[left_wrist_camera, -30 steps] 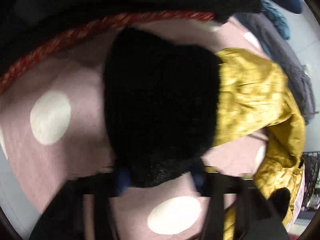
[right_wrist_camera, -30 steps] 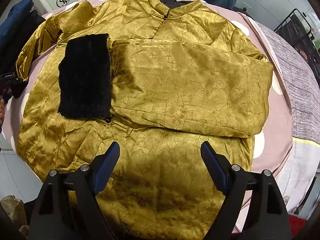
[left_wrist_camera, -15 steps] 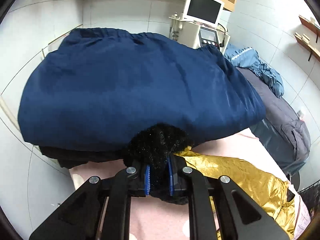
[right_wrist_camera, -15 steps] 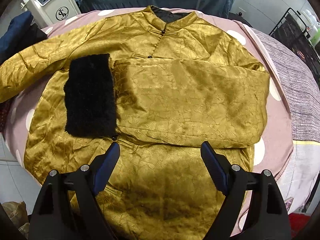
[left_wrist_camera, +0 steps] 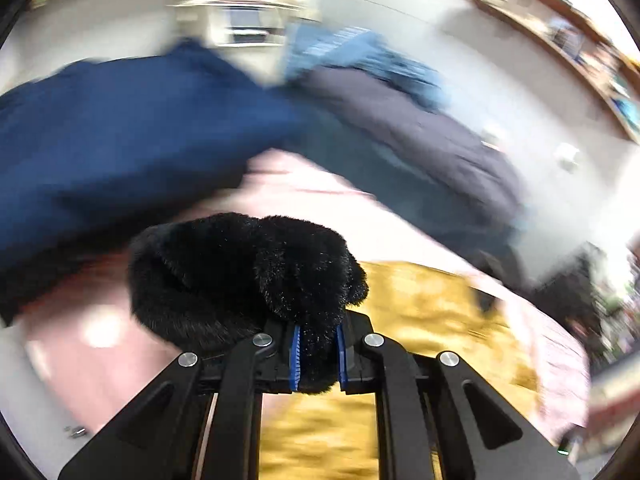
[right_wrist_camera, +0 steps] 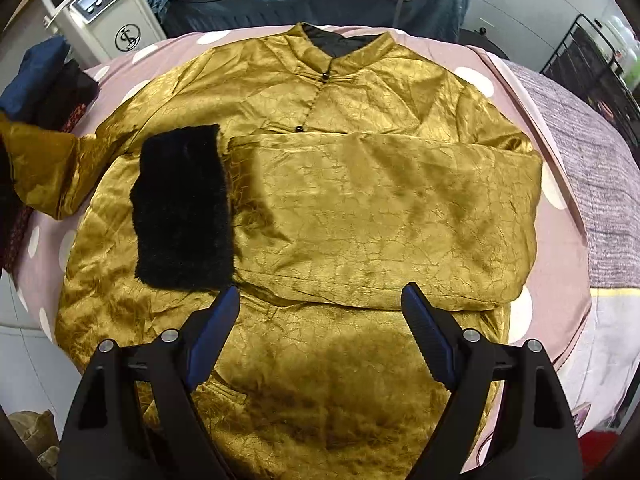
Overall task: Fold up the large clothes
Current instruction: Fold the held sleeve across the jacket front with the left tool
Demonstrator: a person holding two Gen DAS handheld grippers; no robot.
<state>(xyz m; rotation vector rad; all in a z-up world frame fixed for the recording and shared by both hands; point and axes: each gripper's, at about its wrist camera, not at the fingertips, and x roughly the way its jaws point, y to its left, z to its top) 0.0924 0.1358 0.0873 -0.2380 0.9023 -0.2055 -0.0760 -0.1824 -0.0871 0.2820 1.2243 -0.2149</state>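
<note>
Spread across the polka-dot bed (right_wrist_camera: 478,80), the gold jacket (right_wrist_camera: 360,208) lies flat; left gripper (left_wrist_camera: 317,354) jaws now pinch its fur cuff (left_wrist_camera: 244,272), lifted higher than before; right gripper (right_wrist_camera: 320,308) jaws stay spread.

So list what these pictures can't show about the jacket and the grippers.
- Left wrist view: motion blur smears the gold jacket and the room; only the black fur cuff in the left gripper is sharp.
- Right wrist view: the jacket's hem hides behind the open right gripper.
- Right wrist view: the left sleeve end runs off the edge.
</note>
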